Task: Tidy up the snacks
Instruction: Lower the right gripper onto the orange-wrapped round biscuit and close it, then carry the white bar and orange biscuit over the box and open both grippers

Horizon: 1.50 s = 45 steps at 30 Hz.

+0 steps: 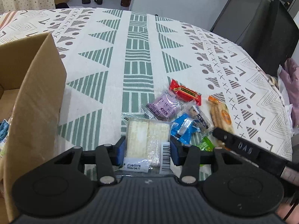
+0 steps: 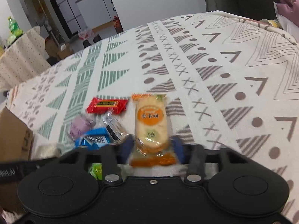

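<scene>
Patterned tablecloth (image 1: 104, 43) is covering the table, cardboard box (image 1: 37, 85) standing open at the left edge; loose snacks are lying in a small heap near the grippers. Left gripper (image 1: 147, 147) is bracketing the pale wafer pack (image 1: 147, 136), pads at its long edges, seemingly closed on it; right gripper (image 2: 153, 145) is pinching the orange rice-cracker pack (image 2: 151, 125) near its lower end. Judgement: both packs are looking light, film slippery, contents brittle; gripping gently across the sides, not the crimped seals, seems wise.
</scene>
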Each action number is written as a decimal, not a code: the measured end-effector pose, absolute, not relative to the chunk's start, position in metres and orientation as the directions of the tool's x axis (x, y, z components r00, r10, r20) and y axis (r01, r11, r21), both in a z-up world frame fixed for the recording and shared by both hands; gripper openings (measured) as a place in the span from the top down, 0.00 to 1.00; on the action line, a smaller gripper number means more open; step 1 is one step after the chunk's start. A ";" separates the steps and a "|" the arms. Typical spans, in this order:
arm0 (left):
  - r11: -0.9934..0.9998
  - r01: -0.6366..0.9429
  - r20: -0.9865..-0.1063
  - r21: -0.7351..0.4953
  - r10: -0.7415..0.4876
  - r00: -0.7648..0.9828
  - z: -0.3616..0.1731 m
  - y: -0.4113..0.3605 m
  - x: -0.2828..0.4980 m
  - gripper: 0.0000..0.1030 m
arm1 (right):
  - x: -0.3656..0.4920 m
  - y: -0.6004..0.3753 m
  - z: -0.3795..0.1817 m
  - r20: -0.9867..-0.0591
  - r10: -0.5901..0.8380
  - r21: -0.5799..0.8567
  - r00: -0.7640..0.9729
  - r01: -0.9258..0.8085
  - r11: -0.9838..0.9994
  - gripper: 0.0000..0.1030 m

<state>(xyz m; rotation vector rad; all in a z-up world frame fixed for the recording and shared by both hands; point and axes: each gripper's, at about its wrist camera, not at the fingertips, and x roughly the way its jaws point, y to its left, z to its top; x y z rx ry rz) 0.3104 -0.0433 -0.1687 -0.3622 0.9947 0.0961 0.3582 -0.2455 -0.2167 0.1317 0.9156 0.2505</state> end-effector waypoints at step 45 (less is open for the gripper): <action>0.839 -0.296 -0.604 -0.456 -0.048 0.796 -0.032 0.048 0.199 0.55 | 0.242 -0.155 -0.053 -0.585 0.469 0.346 0.662 -0.319 0.882 0.67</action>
